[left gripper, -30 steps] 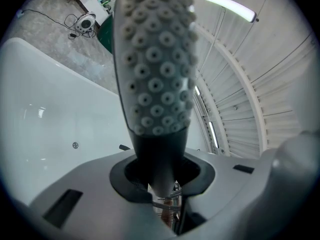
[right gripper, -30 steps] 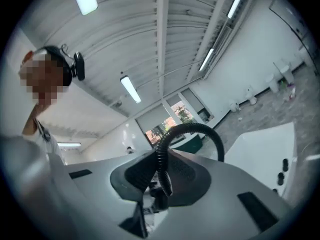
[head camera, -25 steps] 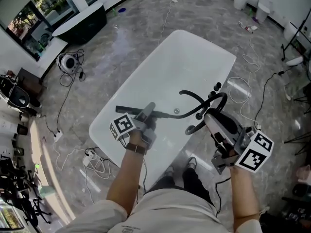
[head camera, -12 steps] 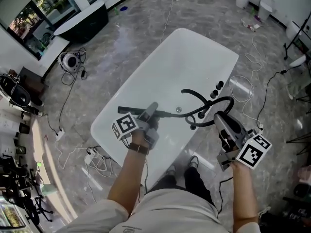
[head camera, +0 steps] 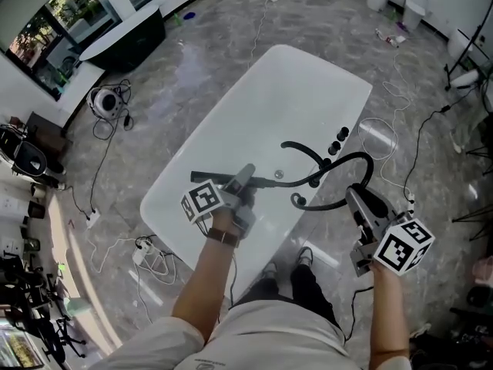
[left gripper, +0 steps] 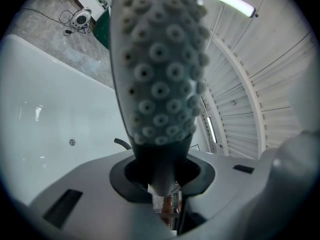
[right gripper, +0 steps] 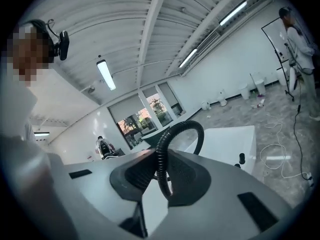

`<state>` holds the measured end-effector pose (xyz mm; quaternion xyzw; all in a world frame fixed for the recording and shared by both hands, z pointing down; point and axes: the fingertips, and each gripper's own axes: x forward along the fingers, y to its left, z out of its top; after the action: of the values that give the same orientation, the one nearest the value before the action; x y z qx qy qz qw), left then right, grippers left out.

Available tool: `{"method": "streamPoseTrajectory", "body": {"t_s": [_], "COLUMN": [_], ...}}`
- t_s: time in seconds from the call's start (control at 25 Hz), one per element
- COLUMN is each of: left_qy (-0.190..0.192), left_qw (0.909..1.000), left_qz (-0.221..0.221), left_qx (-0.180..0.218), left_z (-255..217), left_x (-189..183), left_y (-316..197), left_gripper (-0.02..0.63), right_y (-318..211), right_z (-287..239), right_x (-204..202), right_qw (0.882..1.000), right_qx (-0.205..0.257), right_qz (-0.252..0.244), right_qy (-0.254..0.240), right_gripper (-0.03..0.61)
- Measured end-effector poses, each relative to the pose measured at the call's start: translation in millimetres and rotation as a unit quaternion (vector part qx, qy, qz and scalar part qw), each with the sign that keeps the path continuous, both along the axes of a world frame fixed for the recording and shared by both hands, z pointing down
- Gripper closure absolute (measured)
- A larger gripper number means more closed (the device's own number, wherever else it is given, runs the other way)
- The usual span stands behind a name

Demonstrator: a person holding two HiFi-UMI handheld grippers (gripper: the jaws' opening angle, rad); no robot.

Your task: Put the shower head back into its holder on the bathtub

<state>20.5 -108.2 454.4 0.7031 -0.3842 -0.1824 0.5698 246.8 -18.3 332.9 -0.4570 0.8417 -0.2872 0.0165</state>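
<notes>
1. Shower head point(head camera: 209, 177) is not in its holder yet; it hangs over the middle of the white bathtub point(head camera: 308, 68), lying about flat, w/ its tip pointing left.
2. L gripper point(head camera: 245, 176) is clamped tight on the shower head's dark neck; in the left gripper view the bumpy spray face point(left gripper: 160, 74) sticks up just past the jaws, & the neck sits pinched between them.
3. R gripper point(head camera: 357, 196) is closed on the black hose point(head camera: 370, 164); the right gripper view shows the hose looping up, then coming down between the jaws.
4. Hose runs from the shower head to the right, then makes a big loop by the tub's right rim, next to the R gripper.
5. Small black fittings point(head camera: 337, 139) sit on the right rim, just far of the hose loop; the holder is prob. one of them, but I can't tell which.
6. Done so far: shower head & hose are both picked up and held.
7. Left to do: carry the shower head right to the rim, line it up w/ the holder, set it in, then let go w/ both grippers; I'd say approx. half done.
</notes>
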Motion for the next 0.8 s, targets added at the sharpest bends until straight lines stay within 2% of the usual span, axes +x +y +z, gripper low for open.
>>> {"method": "streamPoseTrajectory", "body": {"t_s": [0.12, 0.28, 0.4, 0.48, 0.56, 0.68, 0.76, 0.8], "left_qy": [-0.003, -0.003, 0.000, 0.000, -0.003, -0.010, -0.012, -0.012], "left_qw": [1.0000, 1.0000, 0.9999, 0.9999, 1.0000, 0.9999, 0.9998, 0.9998], "left_qz": [-0.004, -0.004, 0.001, 0.003, 0.003, 0.001, -0.001, -0.002], "left_qx": [-0.003, -0.007, -0.011, -0.010, -0.009, -0.011, -0.013, -0.013], "left_z": [6.6, 10.1, 10.4, 10.0, 11.1, 12.5, 11.7, 11.5], "left_x": [3.7, 2.2, 4.8, 5.7, 5.5, 4.4, 4.1, 4.2], "left_y": [2.4, 2.5, 4.6, 4.8, 4.8, 5.3, 5.5, 5.5], "left_gripper": [0.518, 0.518, 0.518, 0.518, 0.518, 0.518, 0.518, 0.518], "right_y": [-2.9, -7.6, -8.4, -11.9, -16.5, -22.7, -24.0, -22.9], "right_z": [5.4, 4.1, -2.0, -5.3, 2.3, 25.3, 27.0, 21.5], "right_x": [13.2, 17.5, 19.9, 21.8, 16.0, -3.6, -5.3, -3.0], "right_qw": [0.999, 0.988, 0.978, 0.965, 0.947, 0.931, 0.919, 0.916], "right_qx": [0.009, 0.019, 0.035, 0.071, 0.103, 0.103, 0.103, 0.106], "right_qz": [0.027, 0.033, 0.049, 0.072, 0.076, 0.041, 0.036, 0.038], "right_qy": [0.026, 0.149, 0.200, 0.241, 0.295, 0.347, 0.380, 0.385], "right_gripper": [0.509, 0.509, 0.509, 0.509, 0.509, 0.509, 0.509, 0.509]}}
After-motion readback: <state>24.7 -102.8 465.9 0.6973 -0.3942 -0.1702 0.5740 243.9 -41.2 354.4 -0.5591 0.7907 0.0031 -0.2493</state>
